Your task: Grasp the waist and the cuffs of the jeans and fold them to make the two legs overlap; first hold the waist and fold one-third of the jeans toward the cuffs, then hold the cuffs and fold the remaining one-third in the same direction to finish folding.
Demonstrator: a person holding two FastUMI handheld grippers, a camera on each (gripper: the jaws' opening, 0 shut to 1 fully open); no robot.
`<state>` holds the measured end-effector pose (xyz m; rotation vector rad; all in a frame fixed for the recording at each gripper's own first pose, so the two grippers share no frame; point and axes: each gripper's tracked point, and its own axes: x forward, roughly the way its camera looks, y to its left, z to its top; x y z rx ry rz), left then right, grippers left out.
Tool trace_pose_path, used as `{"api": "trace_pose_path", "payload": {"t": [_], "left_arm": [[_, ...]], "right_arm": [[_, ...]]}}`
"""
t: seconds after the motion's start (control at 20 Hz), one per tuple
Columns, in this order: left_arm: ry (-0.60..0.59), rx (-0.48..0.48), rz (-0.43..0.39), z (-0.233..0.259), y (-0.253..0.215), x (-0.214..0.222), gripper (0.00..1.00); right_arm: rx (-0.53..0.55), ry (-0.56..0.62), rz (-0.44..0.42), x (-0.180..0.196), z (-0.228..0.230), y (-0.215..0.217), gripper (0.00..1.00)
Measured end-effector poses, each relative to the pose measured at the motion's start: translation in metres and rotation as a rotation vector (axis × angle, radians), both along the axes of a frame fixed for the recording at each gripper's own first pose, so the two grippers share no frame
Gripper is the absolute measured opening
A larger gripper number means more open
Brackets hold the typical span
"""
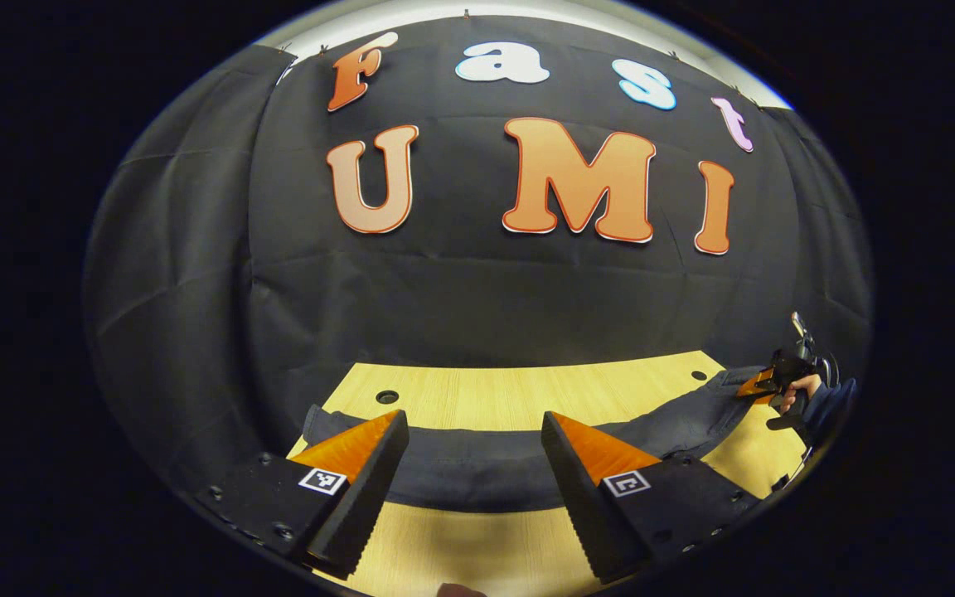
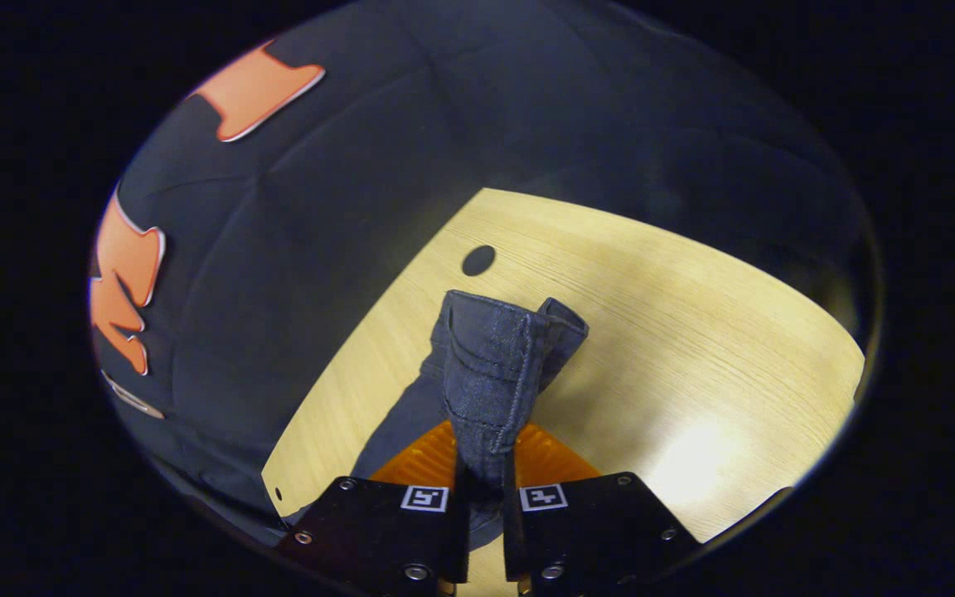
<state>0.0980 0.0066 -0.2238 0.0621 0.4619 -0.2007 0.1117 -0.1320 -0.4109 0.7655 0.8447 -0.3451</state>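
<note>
Nearest in the left gripper view, the left gripper (image 1: pixel 473 481) is held with its jaws apart above the jeans (image 1: pixel 477 473), which are spread across the wooden bench (image 1: pixel 519 394). Far to the right, the right gripper (image 1: pixel 763 385) is seen in a hand (image 1: pixel 801 391). In the right gripper view, its jaws are clamped on a bunched denim end.

Dark denim jeans (image 1: pixel 477 473) stretched along table, one end bunched, lifted
</note>
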Motion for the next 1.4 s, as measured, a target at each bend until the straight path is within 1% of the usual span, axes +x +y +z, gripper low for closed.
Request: {"api": "trace_pose_path", "payload": {"t": [0.15, 0.35, 0.45, 0.5, 0.65, 0.7, 0.75, 0.85, 1.0, 1.1, 1.2, 1.3, 1.4], "left_arm": [[0.002, -0.011, -0.025, 0.001, 0.008, 0.003, 0.96], [0.007, -0.033, -0.028, -0.002, 0.027, 0.003, 0.96], [0.007, -0.042, -0.02, 0.0, 0.04, 0.002, 0.96], [0.006, -0.046, -0.015, -0.001, 0.046, 0.002, 0.96], [0.014, -0.063, 0.002, -0.003, 0.062, 0.004, 0.97], [0.02, -0.072, 0.003, -0.004, 0.066, 0.002, 0.97], [0.023, -0.073, 0.011, -0.005, 0.072, 0.002, 0.97], [0.034, -0.08, 0.022, -0.009, 0.081, 0.003, 0.96], [0.054, -0.086, 0.047, -0.017, 0.097, 0.002, 0.96], [0.066, -0.096, 0.069, -0.021, 0.108, 0.001, 0.97], [0.08, -0.1, 0.095, -0.027, 0.12, 0.0, 0.96], [0.098, -0.1, 0.123, -0.034, 0.132, 0.0, 0.96], [0.123, -0.102, 0.149, -0.043, 0.143, -0.001, 0.97]], "right_arm": [[-0.082, -0.077, 0.063, 0.006, 0.042, 0.021, 0.17], [-0.17, -0.183, 0.164, 0.008, 0.102, 0.052, 0.17], [-0.205, -0.227, 0.216, 0.0, 0.127, 0.069, 0.17], [-0.224, -0.24, 0.237, -0.002, 0.135, 0.075, 0.17], [-0.303, -0.272, 0.342, -0.002, 0.154, 0.114, 0.17], [-0.342, -0.275, 0.378, 0.002, 0.156, 0.136, 0.17], [-0.362, -0.285, 0.419, 0.009, 0.158, 0.158, 0.17], [-0.389, -0.299, 0.492, 0.013, 0.16, 0.188, 0.17], [-0.393, -0.304, 0.607, 0.005, 0.157, 0.235, 0.17], [-0.389, -0.298, 0.665, 0.001, 0.153, 0.263, 0.17], [-0.395, -0.284, 0.731, -0.002, 0.137, 0.29, 0.17], [-0.413, -0.267, 0.779, -0.007, 0.121, 0.317, 0.17], [-0.41, -0.233, 0.839, -0.019, 0.103, 0.339, 0.17]]}}
